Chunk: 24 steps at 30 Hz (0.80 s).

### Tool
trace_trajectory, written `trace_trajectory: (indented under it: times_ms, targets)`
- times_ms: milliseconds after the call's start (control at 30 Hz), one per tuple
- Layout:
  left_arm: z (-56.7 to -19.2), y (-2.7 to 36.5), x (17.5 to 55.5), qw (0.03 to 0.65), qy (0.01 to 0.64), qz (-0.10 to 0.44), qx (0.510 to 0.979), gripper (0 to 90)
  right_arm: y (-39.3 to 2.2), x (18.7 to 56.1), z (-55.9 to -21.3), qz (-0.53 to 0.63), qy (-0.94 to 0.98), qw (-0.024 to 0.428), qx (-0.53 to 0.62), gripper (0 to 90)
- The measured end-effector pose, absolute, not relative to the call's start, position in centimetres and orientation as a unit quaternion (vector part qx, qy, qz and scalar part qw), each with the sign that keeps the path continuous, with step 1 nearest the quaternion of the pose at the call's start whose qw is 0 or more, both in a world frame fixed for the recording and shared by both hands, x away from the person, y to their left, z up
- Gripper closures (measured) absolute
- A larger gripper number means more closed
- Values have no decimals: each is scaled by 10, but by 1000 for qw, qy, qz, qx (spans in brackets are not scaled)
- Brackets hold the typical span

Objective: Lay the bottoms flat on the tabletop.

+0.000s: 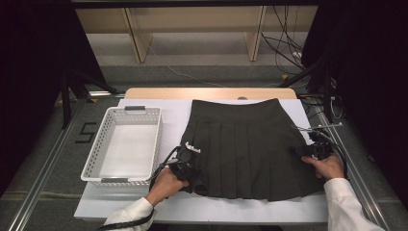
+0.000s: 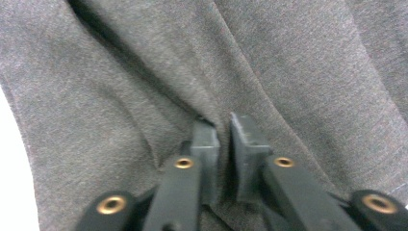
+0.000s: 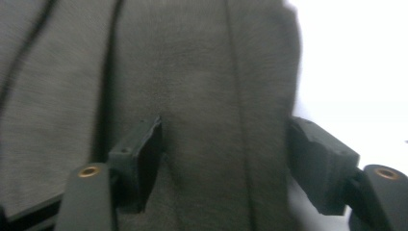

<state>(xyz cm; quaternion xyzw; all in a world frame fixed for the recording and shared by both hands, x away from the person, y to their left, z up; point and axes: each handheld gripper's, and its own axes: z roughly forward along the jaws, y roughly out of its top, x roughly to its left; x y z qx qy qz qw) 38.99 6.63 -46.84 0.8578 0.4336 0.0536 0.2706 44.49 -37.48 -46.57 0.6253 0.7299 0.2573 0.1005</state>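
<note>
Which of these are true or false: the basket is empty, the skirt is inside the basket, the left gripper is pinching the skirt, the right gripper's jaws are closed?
1. The white basket is empty: true.
2. The dark pleated skirt is inside the basket: false; it lies flat on the white table surface beside it.
3. The left gripper is pinching the skirt: true; its jaws are nearly together on a fold.
4. The right gripper has closed jaws: false; they stand wide apart over the skirt's edge.
</note>
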Motion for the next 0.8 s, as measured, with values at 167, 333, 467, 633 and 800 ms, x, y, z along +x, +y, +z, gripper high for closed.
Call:
trace_trajectory:
  times_ms: [167,333,467,633,800]
  targets:
    - [-468,67,389,275,431,54,858,865,-371,440,-465,258,734,111,618,783]
    - [-467,67,386,279,426,55,859,869,-377,430,-459,266,734,92,618,870]
    - [-466,66,381,284,420,44,861,869,-386,411,-449,276,732,89,616,870]
    - [-463,60,369,290,406,39,866,868,-393,391,-445,280,733,83,615,869]
    - [-463,58,362,298,403,31,865,864,-397,386,-447,281,729,80,619,856]
